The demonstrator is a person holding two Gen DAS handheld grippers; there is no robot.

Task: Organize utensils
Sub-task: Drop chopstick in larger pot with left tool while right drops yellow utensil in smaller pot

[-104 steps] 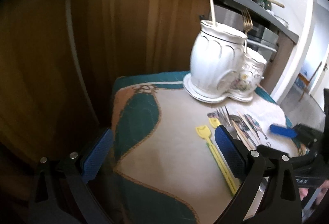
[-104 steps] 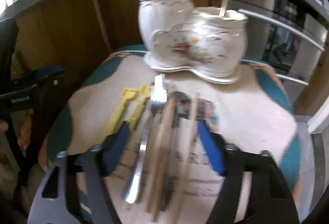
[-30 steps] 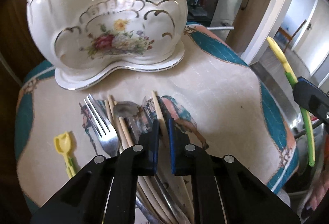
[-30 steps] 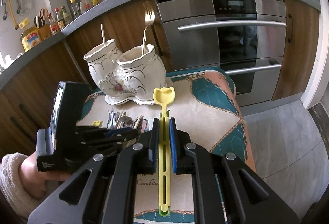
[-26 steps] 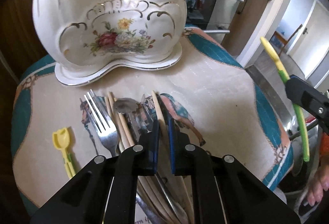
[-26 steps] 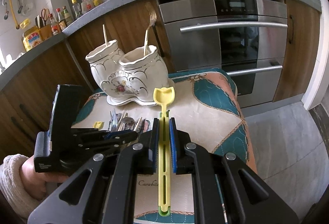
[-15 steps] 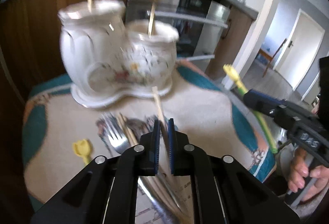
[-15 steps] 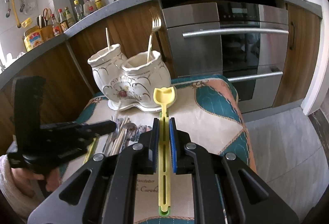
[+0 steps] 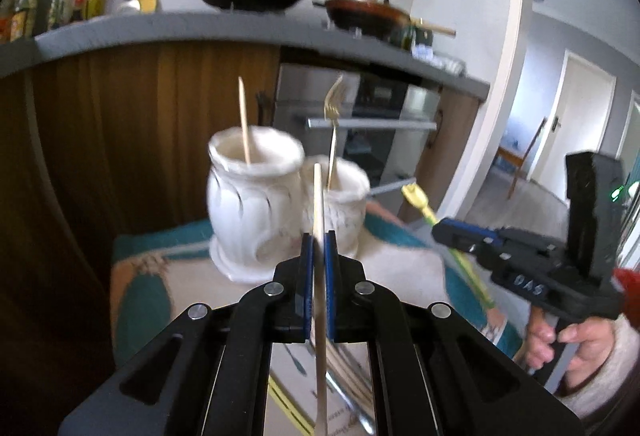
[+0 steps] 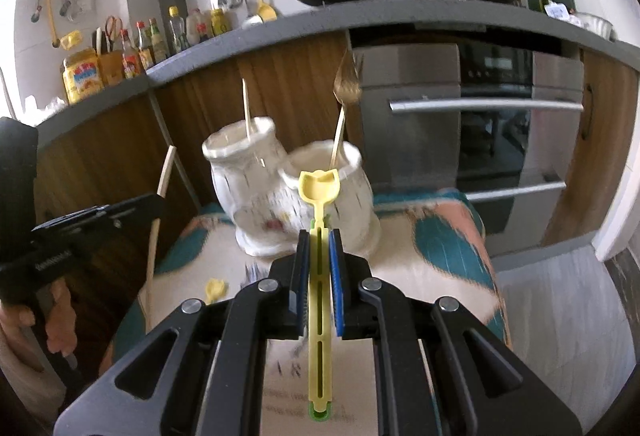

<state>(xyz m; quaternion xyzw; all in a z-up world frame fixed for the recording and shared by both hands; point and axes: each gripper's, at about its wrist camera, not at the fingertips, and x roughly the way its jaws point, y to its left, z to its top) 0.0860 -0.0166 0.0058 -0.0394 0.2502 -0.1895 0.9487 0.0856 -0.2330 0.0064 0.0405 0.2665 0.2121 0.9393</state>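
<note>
Left wrist view: the left gripper (image 9: pixel 319 248) has its jaws clamped on a thin pale wooden stick (image 9: pixel 319 268), which stands upright between the blue pads. Beyond it the white ceramic double-pot utensil holder (image 9: pixel 256 204) stands at the far edge of the patterned teal and cream cloth-covered surface (image 9: pixel 160 276). Its left pot holds a wooden skewer (image 9: pixel 244 120), its right pot a gold-coloured fork (image 9: pixel 333 132). Loose cutlery (image 9: pixel 348 384) lies on the cloth near its close edge. To the right, the right gripper (image 9: pixel 452 236) carries a yellow and green plastic scoop (image 9: pixel 440 228).

Right wrist view: the right gripper (image 10: pixel 319 256) has its jaws closed on the scoop (image 10: pixel 319 236), whose bowl points toward the holder (image 10: pixel 288 196). A second small yellow plastic scoop (image 10: pixel 216 288) lies on the cloth toward its left edge. At left, the left gripper (image 10: pixel 132 208) holds the stick (image 10: pixel 158 220) above the cloth's left edge, near upright.
</note>
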